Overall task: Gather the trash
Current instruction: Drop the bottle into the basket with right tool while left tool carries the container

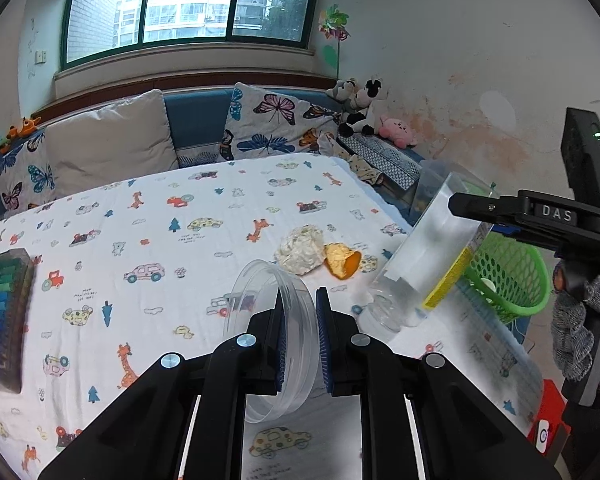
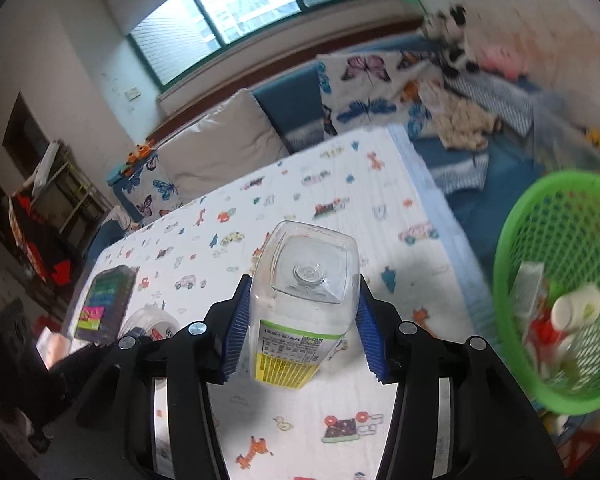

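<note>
A thin clear plastic lid (image 1: 276, 332), light and easily flexed, is pinched at its rim by the left gripper (image 1: 300, 340). At two o'clock above the bed sheet (image 1: 140, 208), an empty, slippery bottle (image 2: 304, 304) is clamped mid-body by the right gripper (image 2: 300, 328); the green basket (image 2: 508, 280) is seen at three o'clock.

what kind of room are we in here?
Most likely a child's bedroom or playroom at home. A window bench holds butterfly pillows and plush toys, the work surface wears a cartoon-print sheet, and a box of coloured markers lies on it.

A child's bedroom at home: butterfly pillows (image 1: 276, 120), plush toys (image 1: 360, 112), cartoon-print sheet (image 1: 160, 240).
</note>
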Tool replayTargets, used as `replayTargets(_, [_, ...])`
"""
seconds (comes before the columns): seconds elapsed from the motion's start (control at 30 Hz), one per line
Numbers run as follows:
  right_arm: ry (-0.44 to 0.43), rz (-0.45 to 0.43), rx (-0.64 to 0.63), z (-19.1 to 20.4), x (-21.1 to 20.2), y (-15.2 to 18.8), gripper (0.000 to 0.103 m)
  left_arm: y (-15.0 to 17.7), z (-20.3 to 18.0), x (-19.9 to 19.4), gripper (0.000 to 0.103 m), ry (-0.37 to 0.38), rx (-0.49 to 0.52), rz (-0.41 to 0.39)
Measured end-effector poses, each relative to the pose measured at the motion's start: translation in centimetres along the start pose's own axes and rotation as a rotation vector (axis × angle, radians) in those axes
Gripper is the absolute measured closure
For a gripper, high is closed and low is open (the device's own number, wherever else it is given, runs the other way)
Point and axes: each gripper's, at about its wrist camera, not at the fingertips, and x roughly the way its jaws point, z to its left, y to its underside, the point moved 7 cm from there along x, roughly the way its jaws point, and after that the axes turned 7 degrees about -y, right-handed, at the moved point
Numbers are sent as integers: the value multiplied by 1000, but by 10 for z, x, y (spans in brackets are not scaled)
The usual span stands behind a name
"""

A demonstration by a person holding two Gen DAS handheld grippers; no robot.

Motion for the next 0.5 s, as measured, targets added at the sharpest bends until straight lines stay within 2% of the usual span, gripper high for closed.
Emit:
replayTargets(0.27, [66,-33,-25,-32,-40,-16,54,-17,-36,-8,89,31,39,-27])
replayTargets(0.5, [227,-112,9,-108,-95,-34,54,-34,-88,-5,89,95,88,-39])
